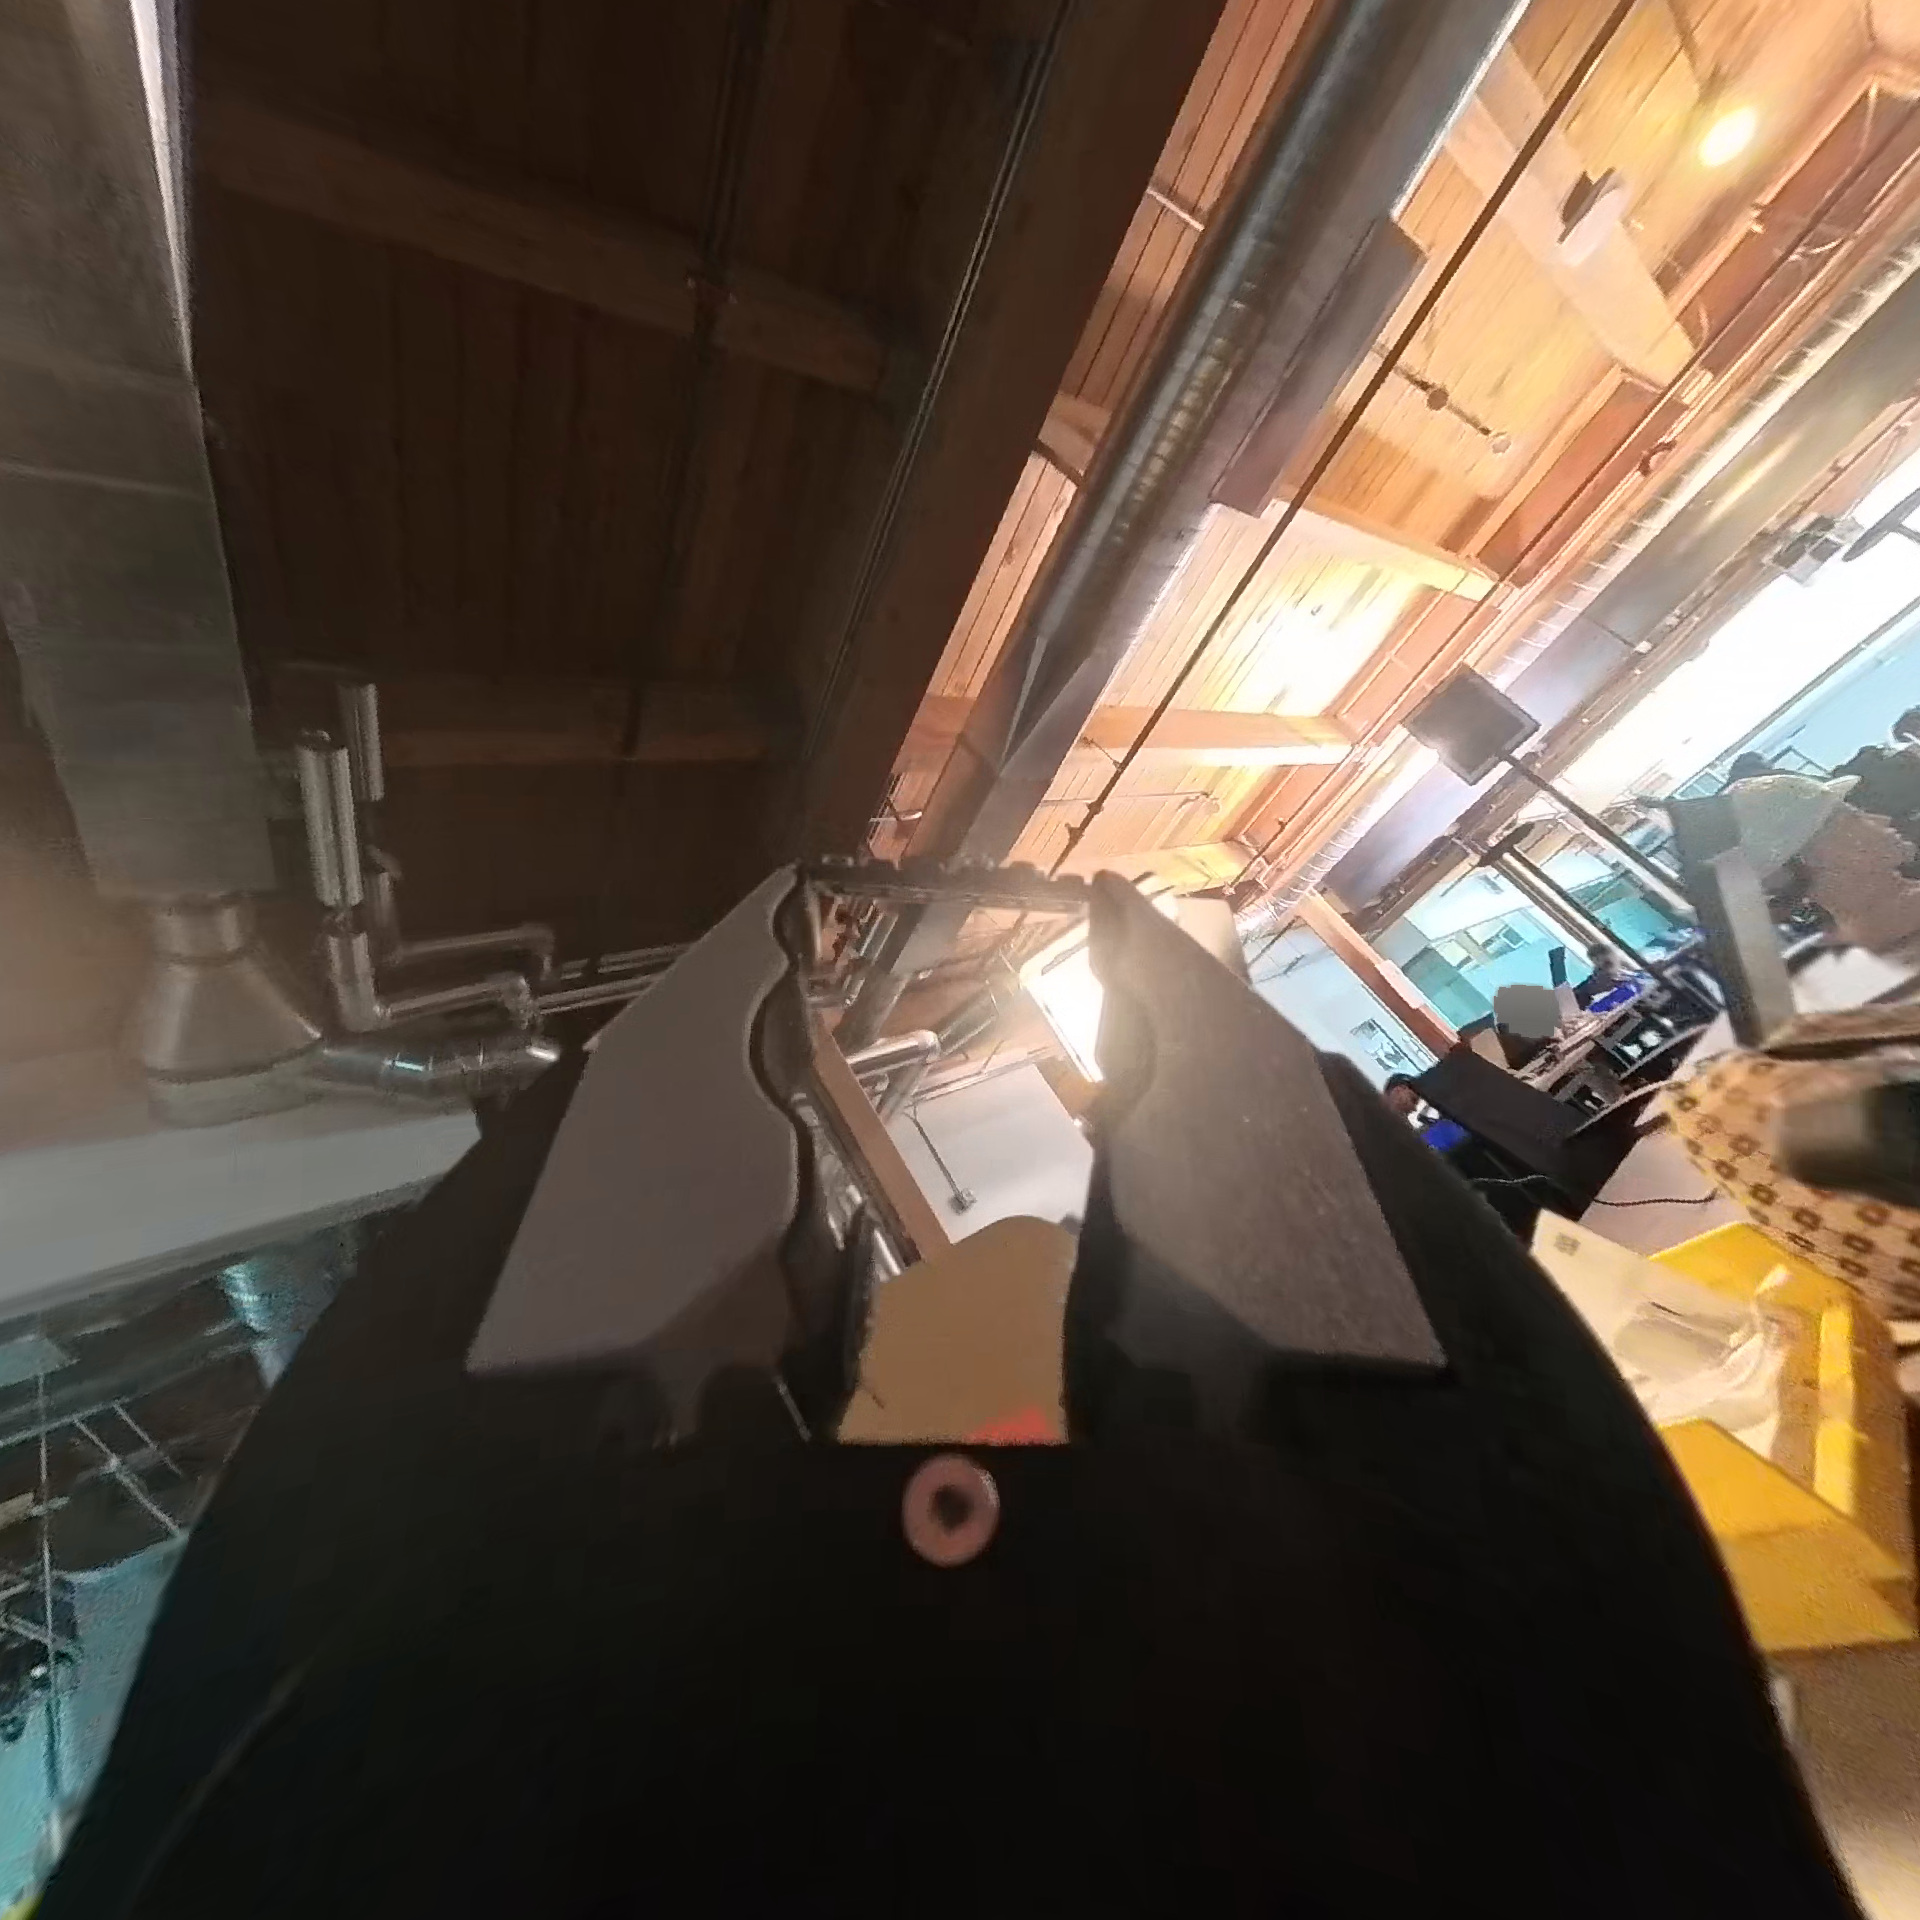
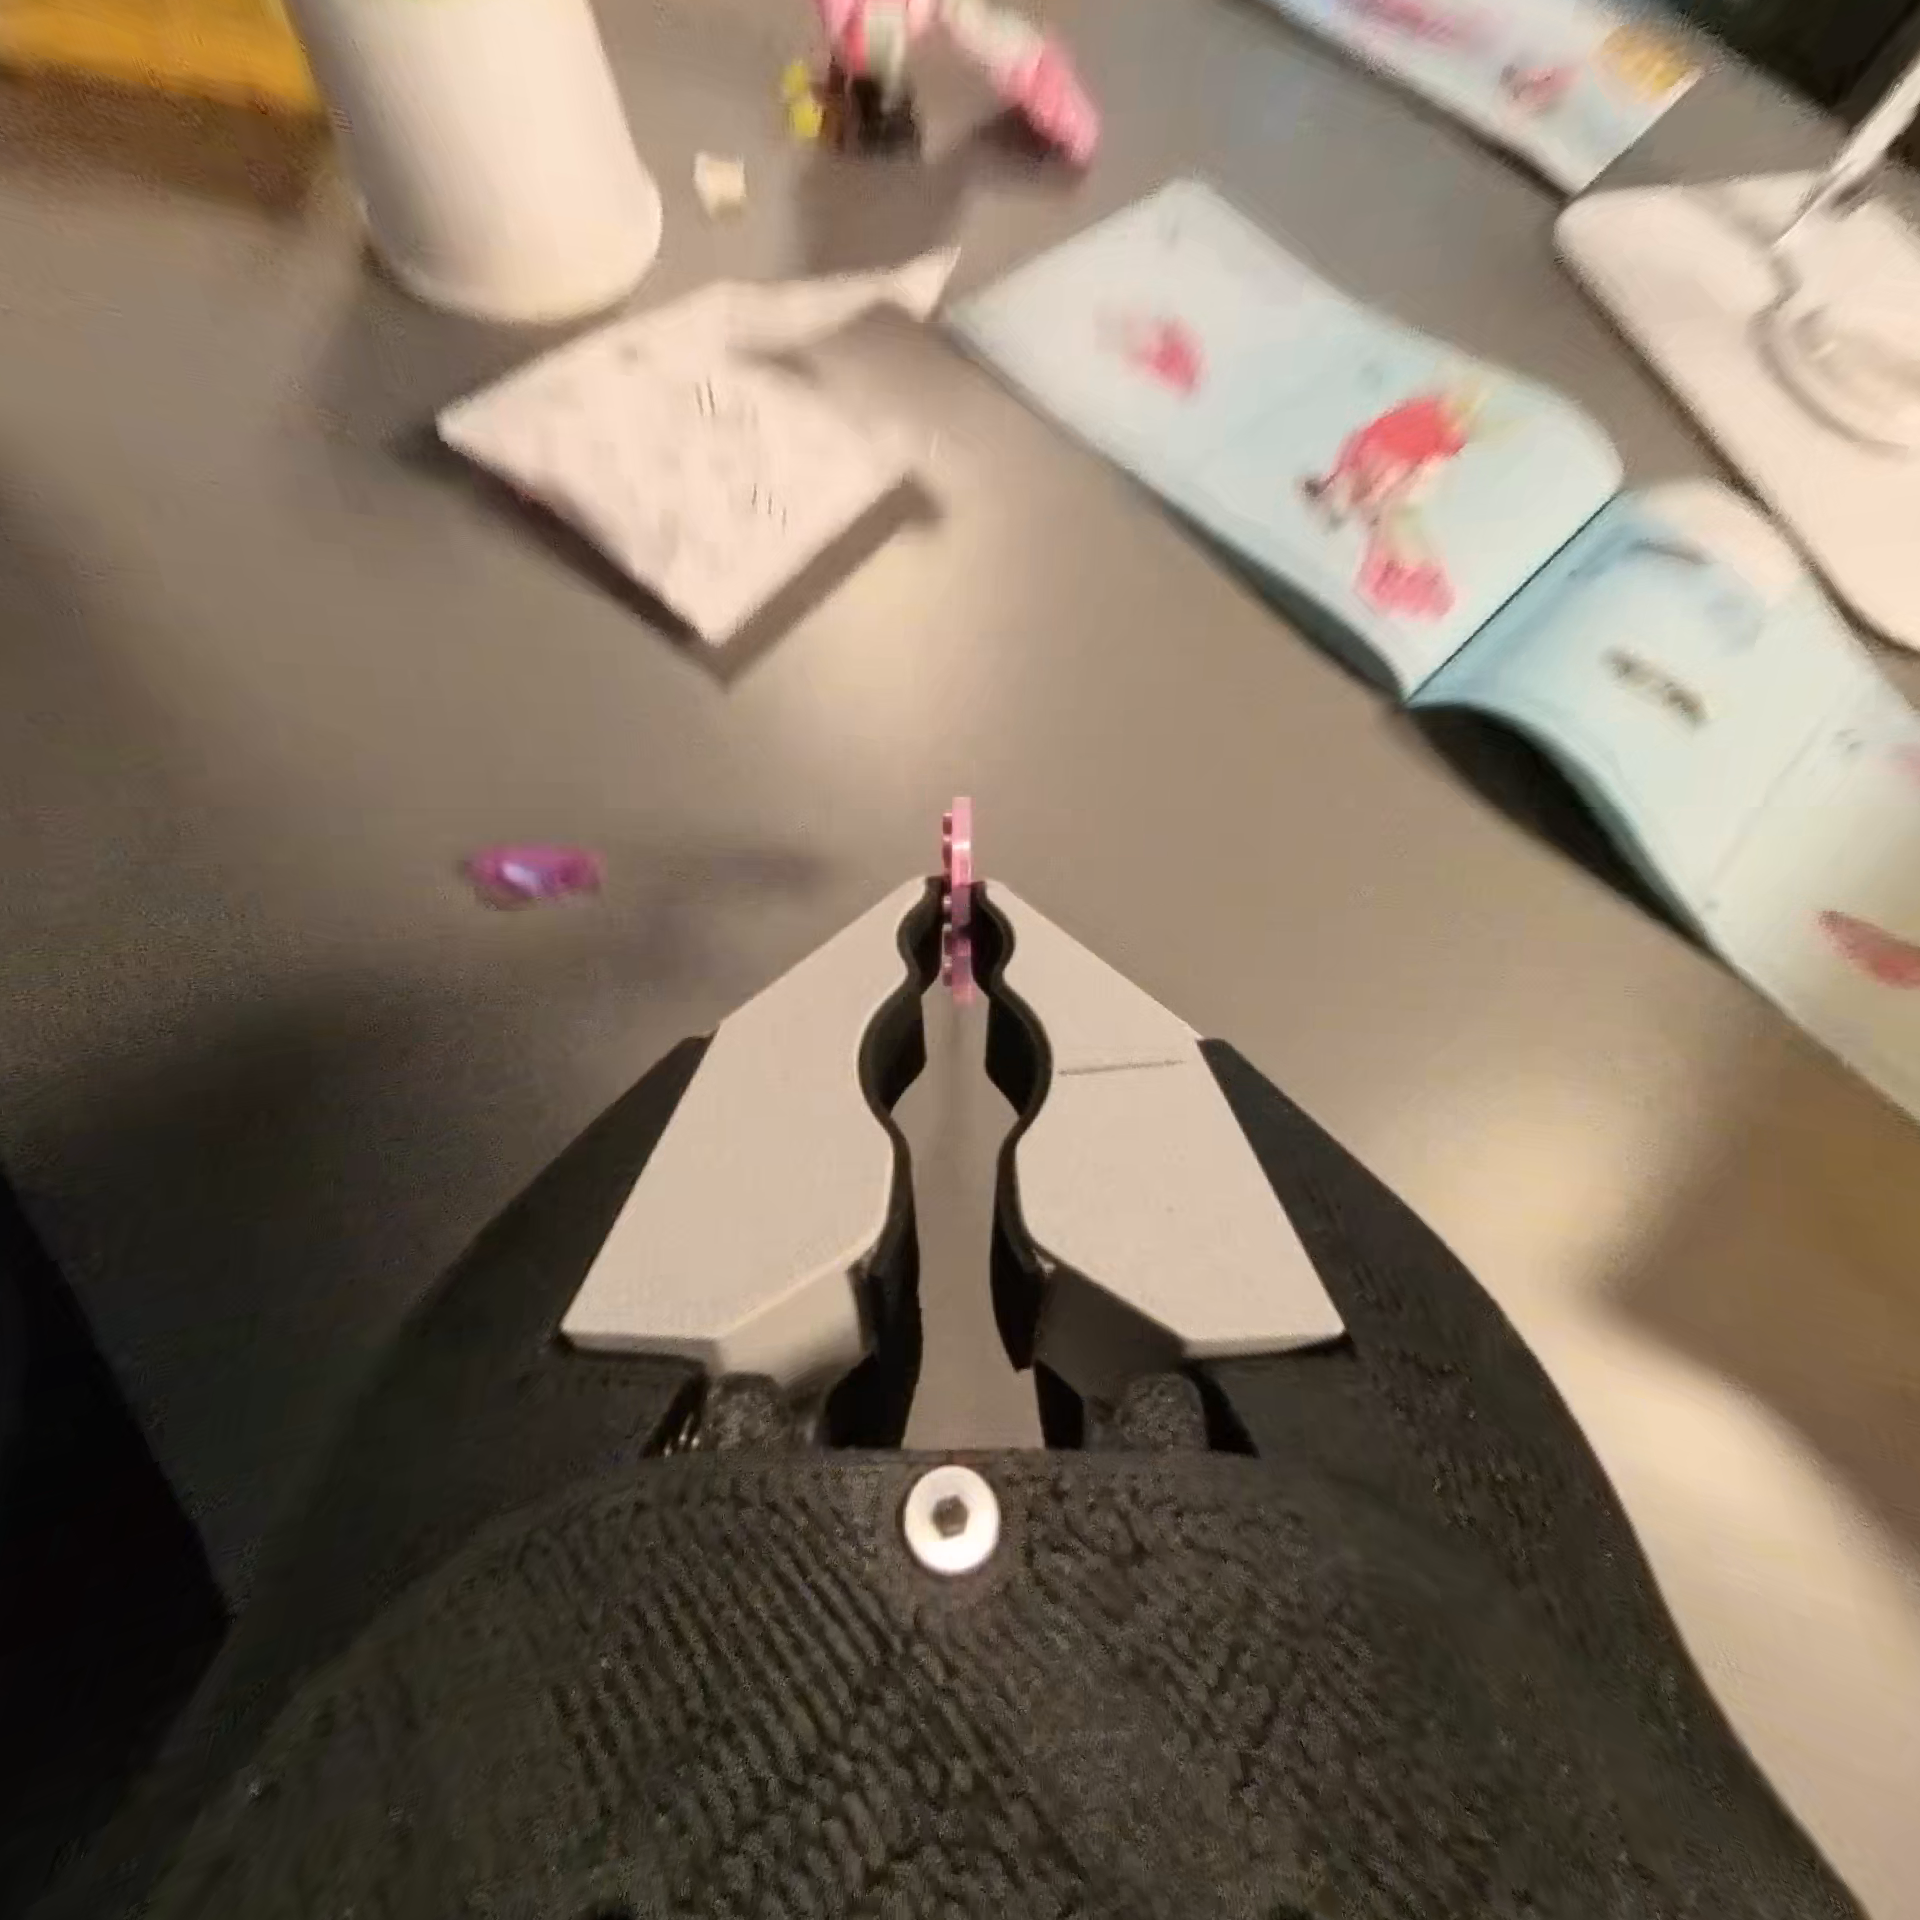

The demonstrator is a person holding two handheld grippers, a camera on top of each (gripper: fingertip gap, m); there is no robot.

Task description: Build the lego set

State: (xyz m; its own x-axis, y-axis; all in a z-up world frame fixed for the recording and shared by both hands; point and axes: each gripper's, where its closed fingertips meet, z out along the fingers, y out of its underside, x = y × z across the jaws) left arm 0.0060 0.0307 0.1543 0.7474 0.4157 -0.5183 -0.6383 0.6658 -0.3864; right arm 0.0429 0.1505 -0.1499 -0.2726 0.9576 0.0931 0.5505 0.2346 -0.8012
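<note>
Right claw pinching thin pink studded plate edge-on above worktop, tip protruding forward; left claw gripping dark studded plate spanning both fingertips, pointing ceilingward.

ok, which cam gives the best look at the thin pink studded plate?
Right wrist view. The pink studded plate stands edge-on between the right gripper fingertips, pinched, sharp against the blurred grey table. The left wrist view points up at the ceiling and shows none of it; its own gripper spans a dark studded strip.

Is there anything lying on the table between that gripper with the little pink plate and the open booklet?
Nothing visible: the right gripper pinches the pink plate edge-on, and bare table stretches to the open booklet.
</note>
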